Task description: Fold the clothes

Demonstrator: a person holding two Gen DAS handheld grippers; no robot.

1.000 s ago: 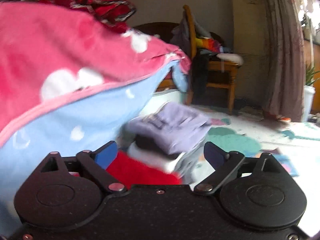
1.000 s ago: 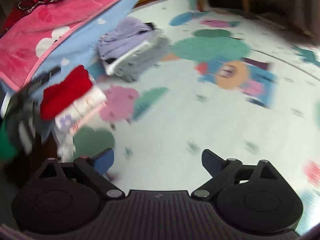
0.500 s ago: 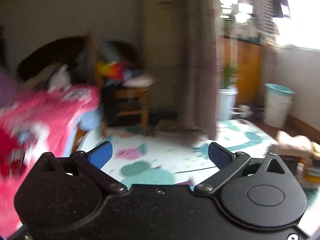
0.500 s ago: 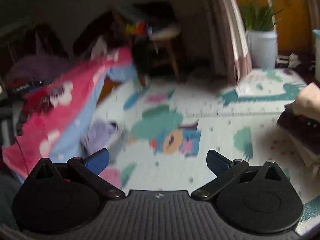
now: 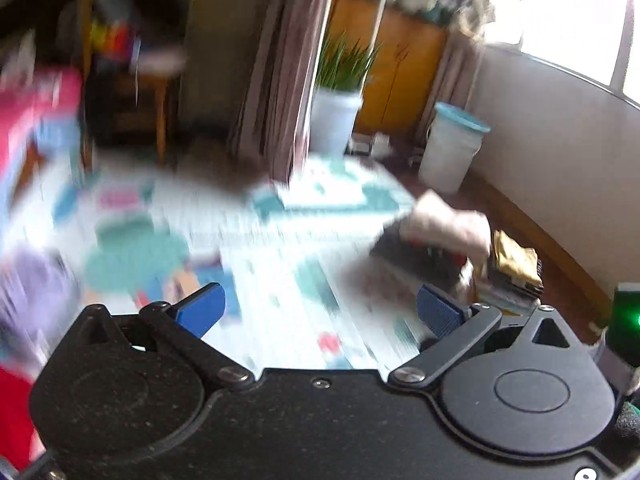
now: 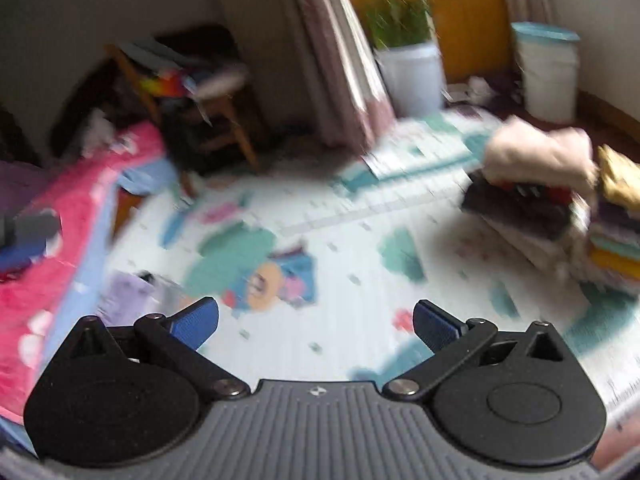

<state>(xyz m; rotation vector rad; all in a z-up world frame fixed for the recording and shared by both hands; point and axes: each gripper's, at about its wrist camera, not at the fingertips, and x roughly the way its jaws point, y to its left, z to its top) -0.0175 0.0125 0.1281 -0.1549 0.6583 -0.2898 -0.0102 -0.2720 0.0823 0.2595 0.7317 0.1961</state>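
Both views are blurred by motion. A heap of clothes [image 6: 536, 184] sits at the right on the patterned play mat [image 6: 352, 248], with a pale pink garment on top; the same clothes heap [image 5: 444, 236] shows right of centre in the left wrist view. Folded lilac clothes [image 6: 128, 296] lie at the mat's left edge, beside a pink and blue blanket [image 6: 60, 220]. My left gripper [image 5: 320, 308] is open and empty above the mat. My right gripper [image 6: 316, 324] is also open, with nothing between its fingers.
A wooden chair [image 6: 216, 112] piled with things stands at the back left. A curtain [image 6: 340, 60], a potted plant [image 6: 408, 64] and a white bin with a teal rim [image 6: 548, 72] line the far side. A wooden cabinet [image 5: 400, 64] stands behind.
Both grippers have risen and swung from the folded piles by the blanket toward the room's far side. The clothes heap at the right has come into view. Both stayed open and empty.
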